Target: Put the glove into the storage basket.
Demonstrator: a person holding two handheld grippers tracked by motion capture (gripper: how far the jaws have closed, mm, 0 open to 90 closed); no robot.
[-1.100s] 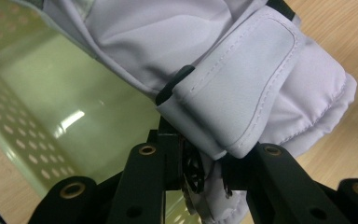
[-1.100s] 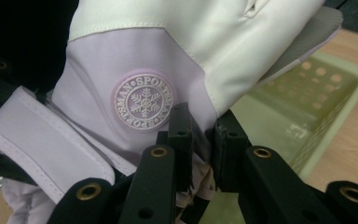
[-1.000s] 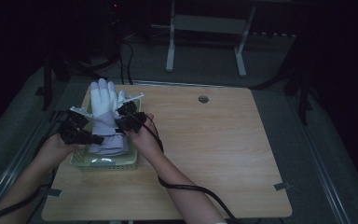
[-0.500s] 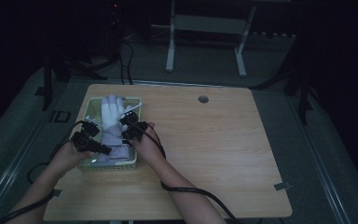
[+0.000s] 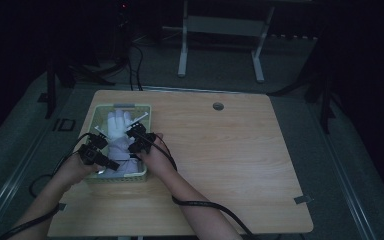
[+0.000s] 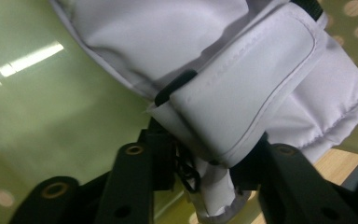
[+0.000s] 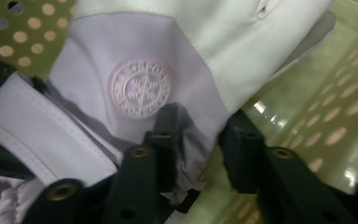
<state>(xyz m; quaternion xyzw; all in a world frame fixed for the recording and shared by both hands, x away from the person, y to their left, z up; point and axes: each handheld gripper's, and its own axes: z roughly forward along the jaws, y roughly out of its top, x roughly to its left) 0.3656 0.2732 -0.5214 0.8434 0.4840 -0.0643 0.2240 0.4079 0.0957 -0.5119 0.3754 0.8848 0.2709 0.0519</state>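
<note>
A white padded glove (image 5: 120, 131) lies in a pale green perforated basket (image 5: 147, 119) at the table's left, fingers pointing away from me. Both grippers sit at its cuff end. My left gripper (image 5: 113, 163) comes in from the left and my right gripper (image 5: 131, 150) from the right. In the left gripper view the strapped cuff (image 6: 223, 88) lies loosely between the jaws of the gripper (image 6: 212, 156). In the right gripper view a fold below the round badge (image 7: 140, 87) hangs between the jaws of the gripper (image 7: 200, 142), with a gap to the right jaw. Both pairs of jaws have just been opening.
The basket floor (image 6: 51, 107) and its dotted wall (image 7: 317, 116) close in around the jaws. The wooden table (image 5: 230, 150) has a round cable hole (image 5: 218, 106) near its far edge. A black cable (image 5: 205, 205) trails by my right forearm. A metal frame (image 5: 220, 30) stands behind the table.
The glove, held upright over the basket a second ago, has come down with both grippers and now lies inside it. Both hands sank toward the basket's near end.
</note>
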